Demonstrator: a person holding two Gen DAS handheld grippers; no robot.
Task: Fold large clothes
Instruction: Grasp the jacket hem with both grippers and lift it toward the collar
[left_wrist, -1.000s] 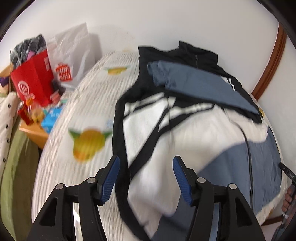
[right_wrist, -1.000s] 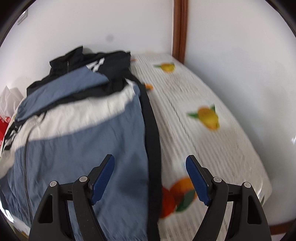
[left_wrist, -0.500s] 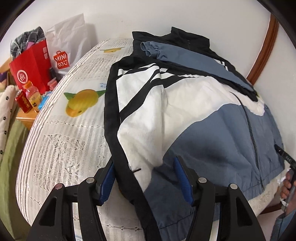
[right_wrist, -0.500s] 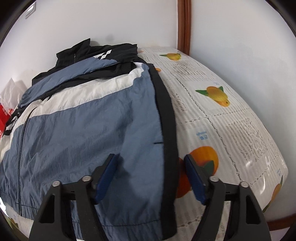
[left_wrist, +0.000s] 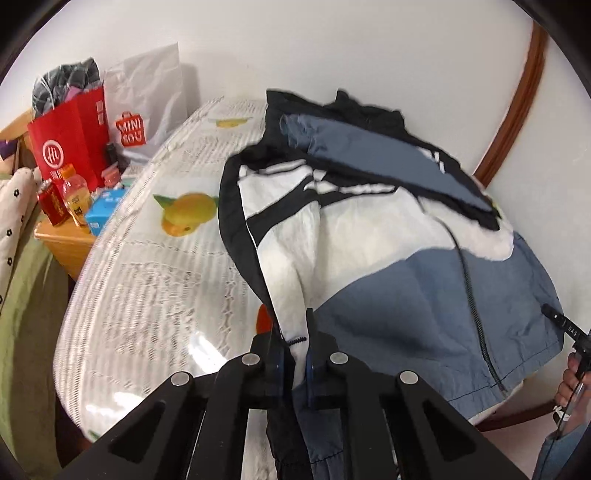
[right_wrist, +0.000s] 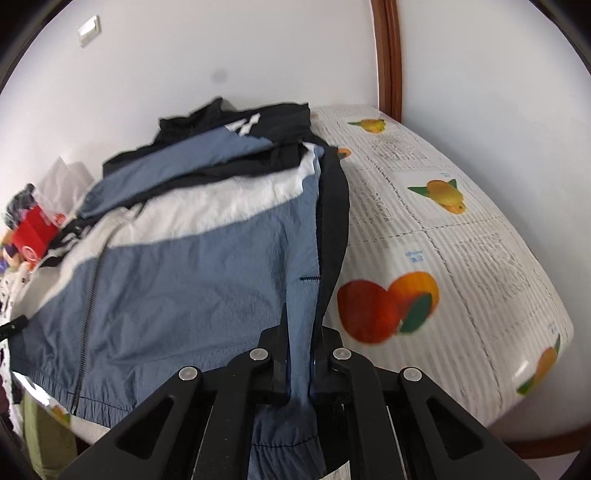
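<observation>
A large blue, white and black zip jacket (left_wrist: 388, 251) lies front up on a mattress with a fruit-print cover (left_wrist: 155, 266). Its sleeves are folded across the chest near the collar. My left gripper (left_wrist: 295, 343) is shut on the jacket's left side near the hem, at the white and black edge, and lifts it a little. My right gripper (right_wrist: 299, 339) is shut on the jacket's (right_wrist: 192, 266) right side near the hem, beside the black side stripe. The mattress cover (right_wrist: 443, 251) lies bare to the right.
A bedside table (left_wrist: 66, 236) at the left holds bottles, a red can and a blue box. Red (left_wrist: 70, 144) and white (left_wrist: 147, 99) shopping bags stand behind it. White walls close the far side, with a brown wooden frame (right_wrist: 388, 55) in the corner.
Both grippers came down onto the jacket's lower sides and closed from open onto the fabric. The pinched edges now rise off the mattress.
</observation>
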